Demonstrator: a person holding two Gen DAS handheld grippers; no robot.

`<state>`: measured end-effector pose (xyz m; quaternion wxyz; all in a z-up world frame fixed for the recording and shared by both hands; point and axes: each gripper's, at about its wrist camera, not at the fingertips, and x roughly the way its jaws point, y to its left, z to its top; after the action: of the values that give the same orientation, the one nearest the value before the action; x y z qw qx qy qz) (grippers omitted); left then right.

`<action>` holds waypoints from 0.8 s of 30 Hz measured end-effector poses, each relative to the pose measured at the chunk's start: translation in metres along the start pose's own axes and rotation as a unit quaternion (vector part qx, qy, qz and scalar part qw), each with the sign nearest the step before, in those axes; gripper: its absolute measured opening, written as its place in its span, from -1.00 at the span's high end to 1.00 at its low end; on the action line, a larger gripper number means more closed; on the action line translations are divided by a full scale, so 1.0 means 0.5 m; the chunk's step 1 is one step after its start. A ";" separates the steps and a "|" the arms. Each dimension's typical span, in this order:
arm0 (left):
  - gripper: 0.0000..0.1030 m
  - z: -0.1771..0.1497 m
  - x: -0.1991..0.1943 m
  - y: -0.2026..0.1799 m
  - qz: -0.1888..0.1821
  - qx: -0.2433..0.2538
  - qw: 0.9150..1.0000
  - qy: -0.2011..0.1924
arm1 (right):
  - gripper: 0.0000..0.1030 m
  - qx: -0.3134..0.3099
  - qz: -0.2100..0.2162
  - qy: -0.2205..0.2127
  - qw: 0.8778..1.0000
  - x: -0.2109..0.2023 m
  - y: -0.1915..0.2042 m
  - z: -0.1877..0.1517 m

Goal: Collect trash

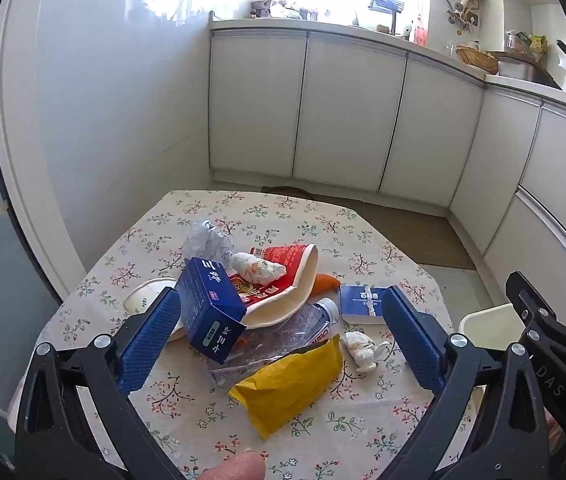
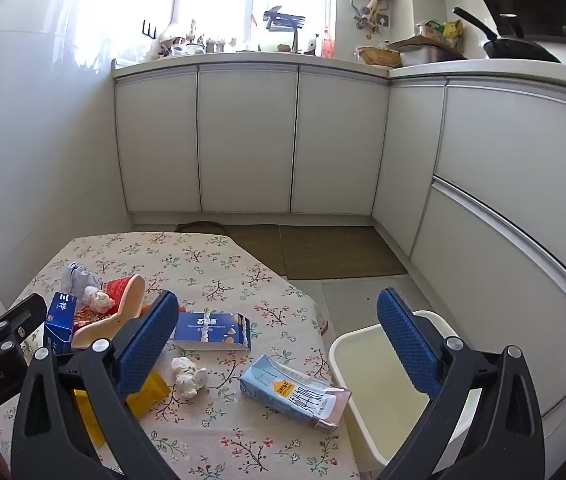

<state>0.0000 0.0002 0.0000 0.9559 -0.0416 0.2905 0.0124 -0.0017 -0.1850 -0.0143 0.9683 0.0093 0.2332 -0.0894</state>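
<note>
Trash lies piled on a floral tablecloth point(image 1: 187, 412). In the left wrist view I see a dark blue carton point(image 1: 209, 312), a red and cream paper bowl point(image 1: 283, 292), a crushed clear bottle point(image 1: 287, 332), a yellow snack bag point(image 1: 291, 384), a crumpled tissue point(image 1: 361, 350) and a flat blue box point(image 1: 359, 304). My left gripper point(image 1: 279, 340) hangs open above the pile, empty. In the right wrist view a light blue milk carton point(image 2: 295, 392) lies near the table's right edge beside a white bin point(image 2: 379, 384). My right gripper point(image 2: 279, 344) is open and empty above the carton and tissue point(image 2: 187, 376).
White kitchen cabinets point(image 2: 247, 140) line the far wall and the right side, with a cluttered counter above. Brown mats point(image 2: 323, 252) cover the floor beyond the table. A fingertip point(image 1: 235, 468) shows at the lower edge of the left view. A white cup point(image 1: 145, 296) sits at the pile's left.
</note>
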 end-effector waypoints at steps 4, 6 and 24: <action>-0.87 -0.001 0.002 0.000 -0.002 0.001 1.000 0.001 | -0.87 0.001 -0.001 0.001 1.000 -0.004 -0.005 -0.006; -0.87 -0.001 0.001 -0.006 0.000 0.001 1.000 0.001 | -0.87 0.001 -0.001 -0.001 1.000 -0.006 -0.005 -0.004; -0.87 -0.001 -0.008 -0.008 -0.004 0.001 1.000 -0.007 | -0.87 -0.020 -0.005 -0.018 1.000 -0.027 -0.003 -0.005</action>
<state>-0.0033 -0.0037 0.0022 0.9581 -0.0419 0.2833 0.0083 -0.0148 -0.1841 -0.0103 0.9719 -0.0127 0.2176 -0.0893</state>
